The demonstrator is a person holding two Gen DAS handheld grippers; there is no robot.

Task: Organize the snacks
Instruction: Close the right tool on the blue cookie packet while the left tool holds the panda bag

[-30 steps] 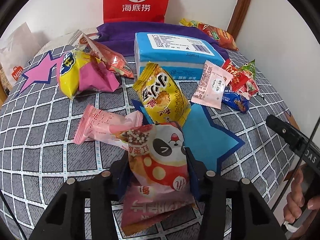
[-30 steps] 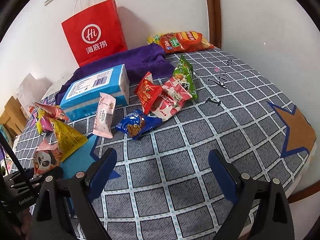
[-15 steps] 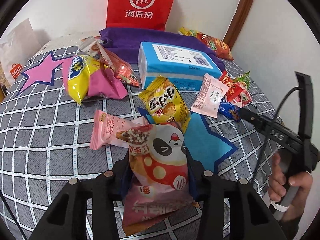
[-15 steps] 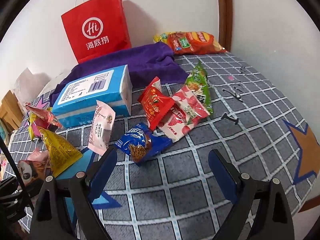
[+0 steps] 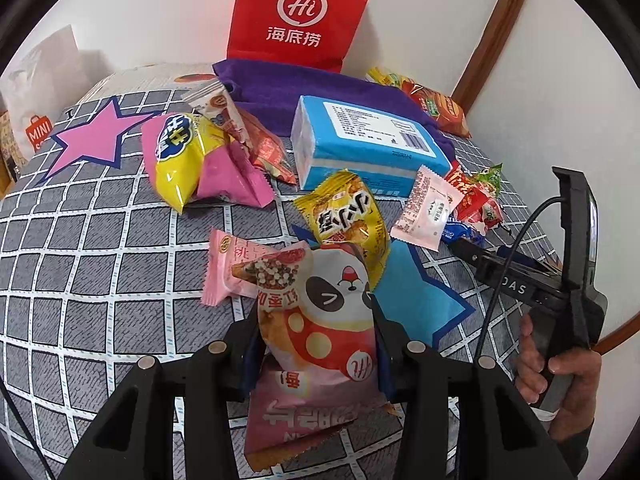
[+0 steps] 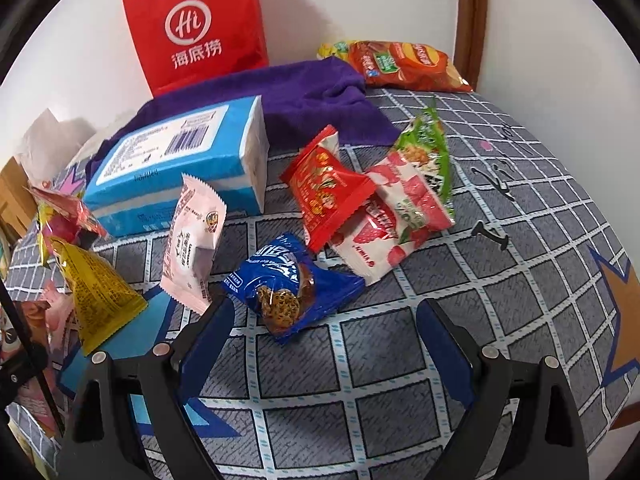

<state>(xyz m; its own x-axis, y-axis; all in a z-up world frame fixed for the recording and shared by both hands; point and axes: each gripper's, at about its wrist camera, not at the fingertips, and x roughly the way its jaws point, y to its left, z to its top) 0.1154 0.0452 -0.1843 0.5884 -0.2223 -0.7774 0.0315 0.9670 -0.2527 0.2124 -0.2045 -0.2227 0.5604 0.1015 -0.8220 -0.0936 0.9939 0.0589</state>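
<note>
On a checked bed cover [image 6: 400, 360], the left gripper [image 5: 316, 344] has its jaws clamped on a panda-print snack bag [image 5: 320, 320], while the right gripper [image 6: 320, 340] hovers with jaws wide just short of a blue cookie packet [image 6: 288, 288]; beyond lie a blue box [image 6: 180, 160] and a red paper bag [image 6: 196, 28].

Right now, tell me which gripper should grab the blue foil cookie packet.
Right. The right gripper is open and empty just short of the blue foil cookie packet; the left gripper is shut on the panda-print snack bag.
</note>
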